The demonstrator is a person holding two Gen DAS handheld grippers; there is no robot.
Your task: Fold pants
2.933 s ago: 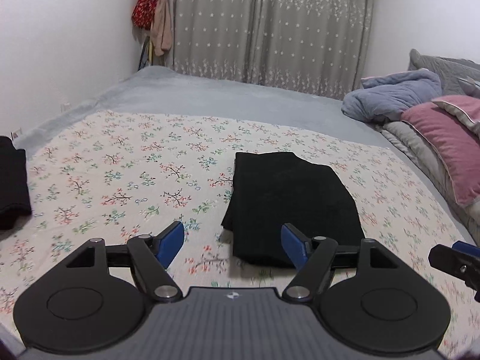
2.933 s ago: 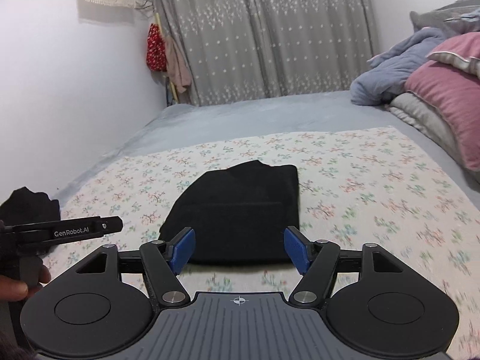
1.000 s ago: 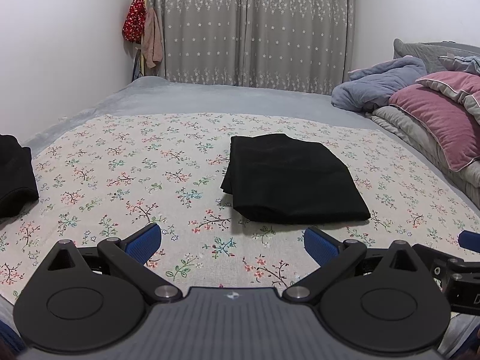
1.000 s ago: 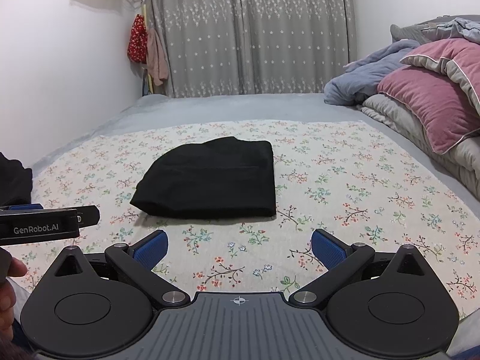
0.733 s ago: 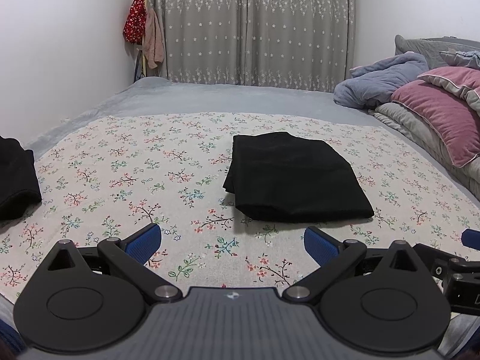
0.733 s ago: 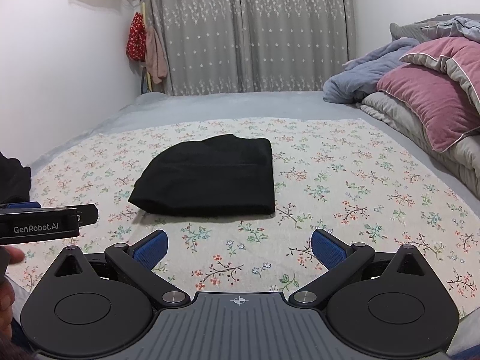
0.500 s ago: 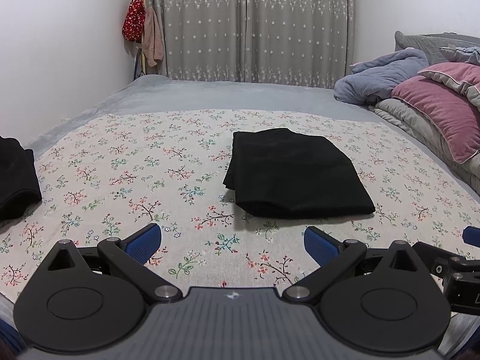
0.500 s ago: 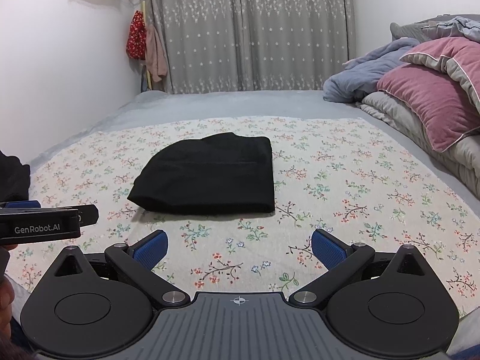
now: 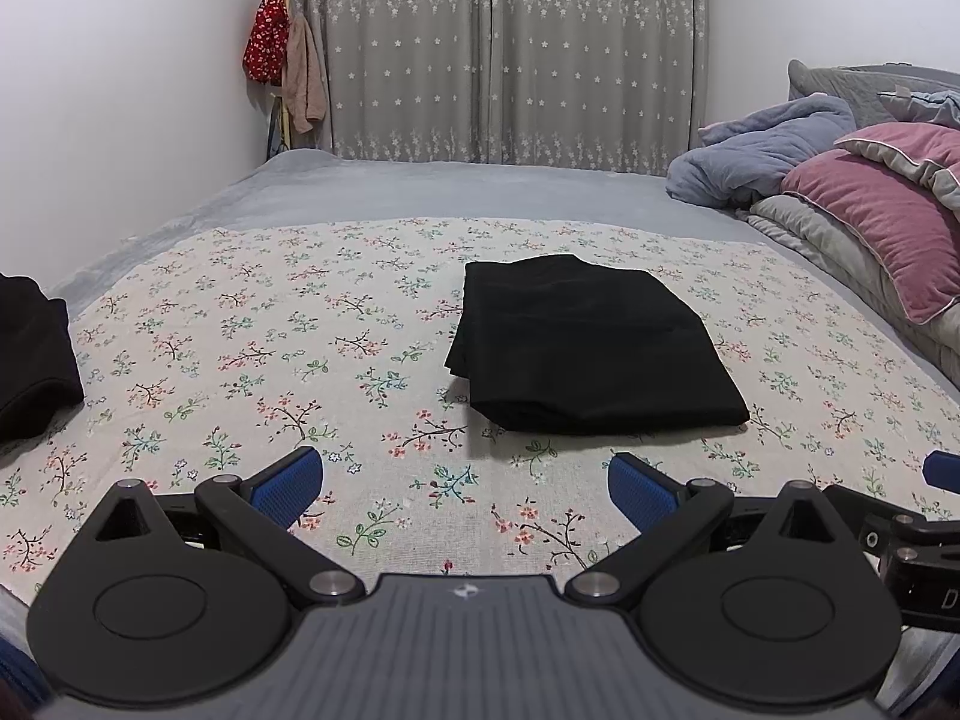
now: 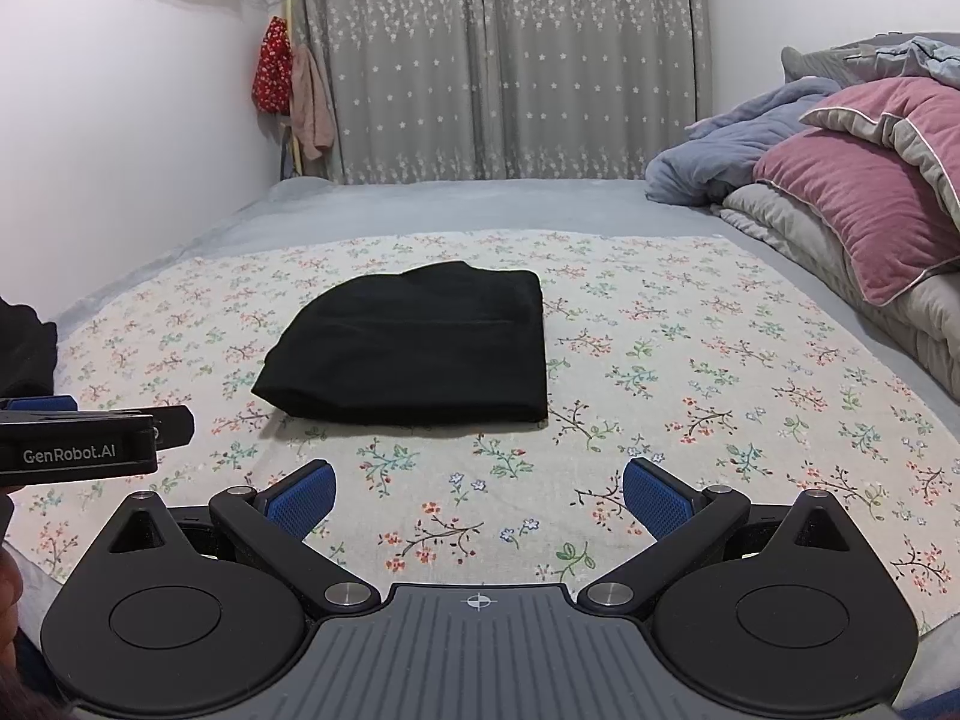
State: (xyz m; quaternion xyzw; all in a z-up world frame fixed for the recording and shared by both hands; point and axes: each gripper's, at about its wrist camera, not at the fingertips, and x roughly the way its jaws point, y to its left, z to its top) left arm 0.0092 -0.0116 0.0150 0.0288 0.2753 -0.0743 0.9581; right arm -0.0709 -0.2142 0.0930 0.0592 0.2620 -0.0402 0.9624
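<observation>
Both grippers' jaws wide apart, empty; folded black pants (image 9: 585, 345) flat on floral sheet (image 9: 252, 336) beyond them

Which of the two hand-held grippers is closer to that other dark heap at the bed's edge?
Left. The left gripper is beside the dark heap; the right gripper is farther off, past the folded pants.

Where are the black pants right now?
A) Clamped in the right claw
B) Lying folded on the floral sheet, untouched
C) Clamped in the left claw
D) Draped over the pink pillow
B: the black pants lie folded on the floral sheet, clear of the open left claw and the open right claw.
</observation>
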